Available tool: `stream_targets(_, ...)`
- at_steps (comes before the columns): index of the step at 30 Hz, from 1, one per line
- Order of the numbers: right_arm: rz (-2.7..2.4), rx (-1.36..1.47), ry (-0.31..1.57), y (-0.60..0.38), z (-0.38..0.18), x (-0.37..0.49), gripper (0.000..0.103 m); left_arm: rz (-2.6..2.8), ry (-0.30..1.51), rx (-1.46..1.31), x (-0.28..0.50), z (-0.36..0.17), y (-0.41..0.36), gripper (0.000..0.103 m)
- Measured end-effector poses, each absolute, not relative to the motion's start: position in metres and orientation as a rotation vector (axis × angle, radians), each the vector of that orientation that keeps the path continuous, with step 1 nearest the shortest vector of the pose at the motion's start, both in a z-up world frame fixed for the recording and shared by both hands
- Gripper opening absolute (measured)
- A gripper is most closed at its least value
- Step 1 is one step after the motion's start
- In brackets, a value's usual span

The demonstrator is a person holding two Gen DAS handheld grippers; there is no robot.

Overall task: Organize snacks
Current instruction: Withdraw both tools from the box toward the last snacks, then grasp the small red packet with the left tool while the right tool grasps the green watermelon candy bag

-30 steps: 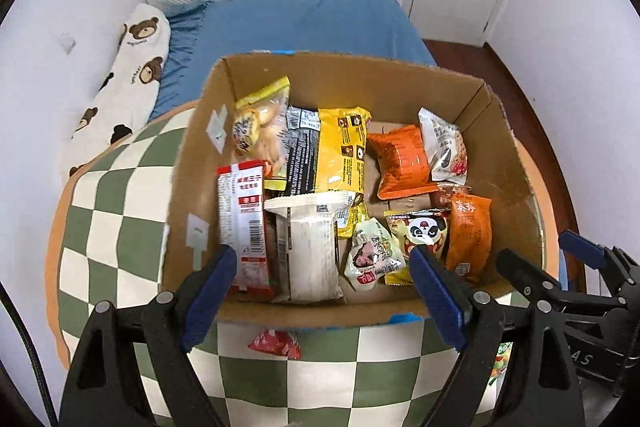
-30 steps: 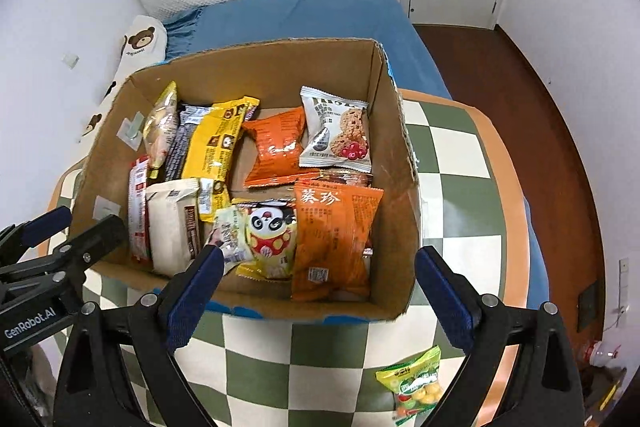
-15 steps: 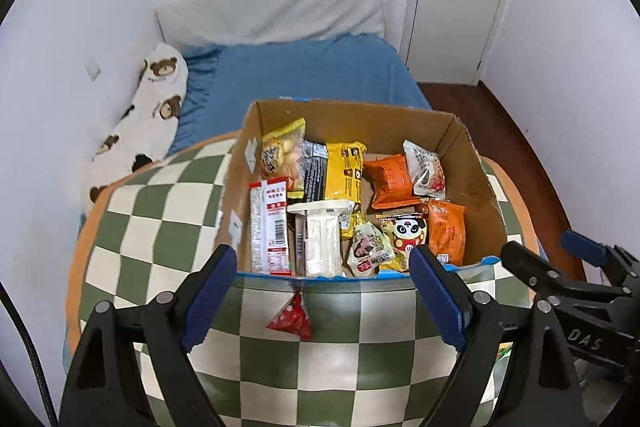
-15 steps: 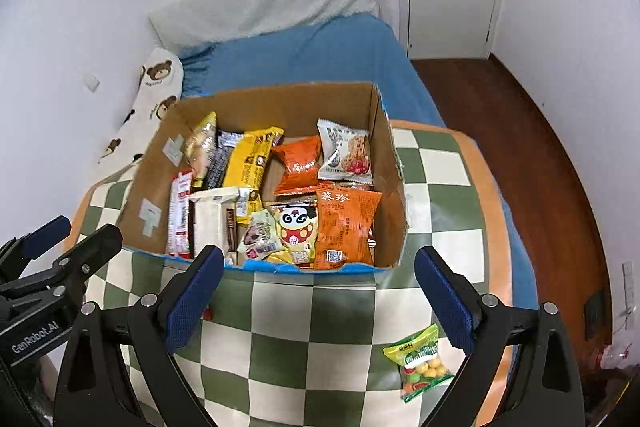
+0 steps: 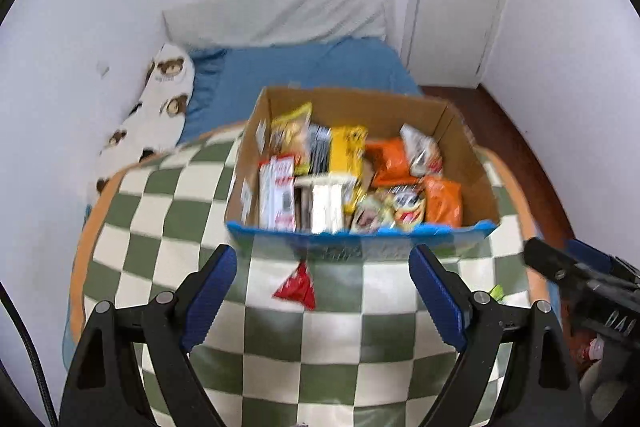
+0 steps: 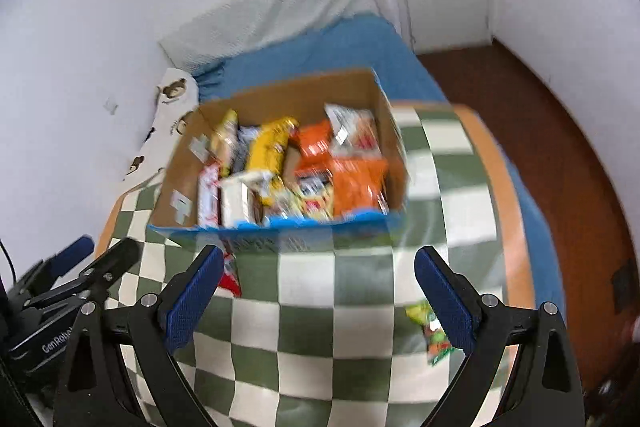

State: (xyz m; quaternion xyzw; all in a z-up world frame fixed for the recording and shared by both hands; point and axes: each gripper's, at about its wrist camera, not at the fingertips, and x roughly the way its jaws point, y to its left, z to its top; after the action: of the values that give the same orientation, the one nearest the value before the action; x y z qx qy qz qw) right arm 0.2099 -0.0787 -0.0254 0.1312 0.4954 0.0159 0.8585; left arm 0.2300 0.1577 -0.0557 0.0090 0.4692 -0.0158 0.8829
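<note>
Box (image 5: 360, 239) of snacks on checkered cloth (image 5: 168, 227) | my left gripper (image 5: 322, 291) spread, empty | my right gripper (image 6: 320, 291) spread, empty | red packet (image 5: 296, 285), green packet (image 6: 430, 331) outside box

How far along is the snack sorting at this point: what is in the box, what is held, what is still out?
Mostly done: the cardboard box already holds many packets. Nothing is in hand: the left gripper and the right gripper both stand open and empty. Left out on the checkered cloth are a red packet by the box's near wall and a green packet near the right edge.
</note>
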Motion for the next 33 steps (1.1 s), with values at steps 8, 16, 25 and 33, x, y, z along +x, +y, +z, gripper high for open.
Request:
stream_targets(8, -0.115, 0.447, 1.267, -0.154, -0.13, 0.217, 0.077, 0.058, 1.166, -0.047, 0.239, -0.135, 0.185, 0.088)
stream_targets(16, -0.227, 0.418, 1.396, -0.193, -0.208, 0.209, 0.077, 0.166, 1.305, -0.089, 0.236, -0.196, 0.22, 0.088)
stream_targets(25, -0.093, 0.514, 1.482, -0.161, -0.247, 0.2, 0.077, 0.176, 1.376, -0.149, 0.239, -0.223, 0.243, 0.088)
stream_targets(33, -0.059, 0.483, 1.455, -0.152, -0.23, 0.187, 0.077, -0.006, 1.387, -0.053, 0.282, -0.239, 0.207, 0.088)
